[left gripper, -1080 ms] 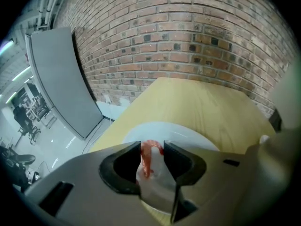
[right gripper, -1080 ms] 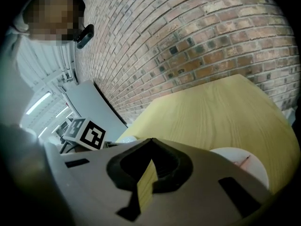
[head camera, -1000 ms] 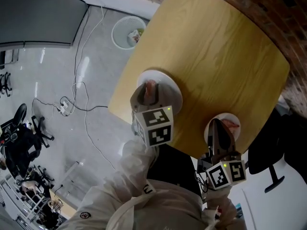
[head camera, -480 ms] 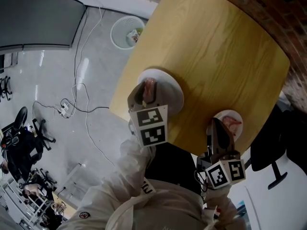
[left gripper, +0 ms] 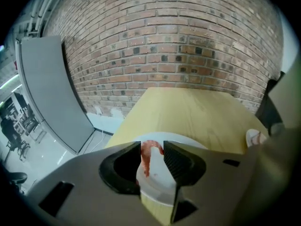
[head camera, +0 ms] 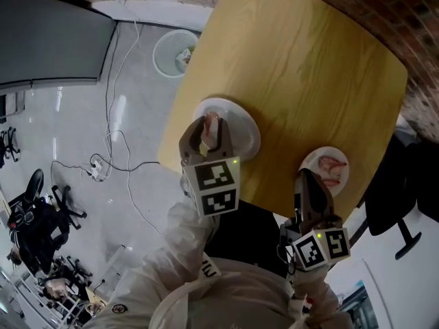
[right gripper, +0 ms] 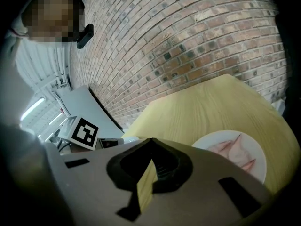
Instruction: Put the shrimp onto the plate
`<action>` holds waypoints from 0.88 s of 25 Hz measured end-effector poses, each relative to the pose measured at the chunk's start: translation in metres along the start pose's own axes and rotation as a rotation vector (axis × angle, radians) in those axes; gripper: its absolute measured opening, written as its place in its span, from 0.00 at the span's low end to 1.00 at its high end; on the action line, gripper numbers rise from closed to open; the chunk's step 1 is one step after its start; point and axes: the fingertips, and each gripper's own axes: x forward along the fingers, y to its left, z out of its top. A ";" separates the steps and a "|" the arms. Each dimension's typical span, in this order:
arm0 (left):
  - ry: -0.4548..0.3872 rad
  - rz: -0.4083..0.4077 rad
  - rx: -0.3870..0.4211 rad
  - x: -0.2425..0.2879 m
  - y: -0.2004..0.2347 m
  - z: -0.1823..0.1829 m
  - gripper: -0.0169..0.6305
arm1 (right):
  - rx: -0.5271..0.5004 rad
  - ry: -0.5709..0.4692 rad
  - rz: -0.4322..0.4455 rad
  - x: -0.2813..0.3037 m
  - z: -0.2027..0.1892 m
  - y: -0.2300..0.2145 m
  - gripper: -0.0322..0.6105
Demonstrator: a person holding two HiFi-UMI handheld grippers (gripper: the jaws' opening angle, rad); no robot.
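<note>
Head view: shrimp (head camera: 213, 126) half behind tongs (head camera: 209, 123)

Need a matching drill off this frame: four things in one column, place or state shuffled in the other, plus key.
Things
1. shrimp
2. small plate
3. right gripper
4. bin

Place or state
A. on the floor, beyond the table
B. jaws together, nothing between them
C. gripped by the left gripper, over the big plate
D. on the table near its edge, pink pieces on it

Pairs: 1-C, 2-D, 3-B, 4-A
</note>
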 end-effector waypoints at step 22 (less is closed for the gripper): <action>-0.114 -0.320 0.390 -0.039 -0.122 0.013 0.26 | 0.155 -0.178 -0.204 -0.089 -0.024 -0.051 0.09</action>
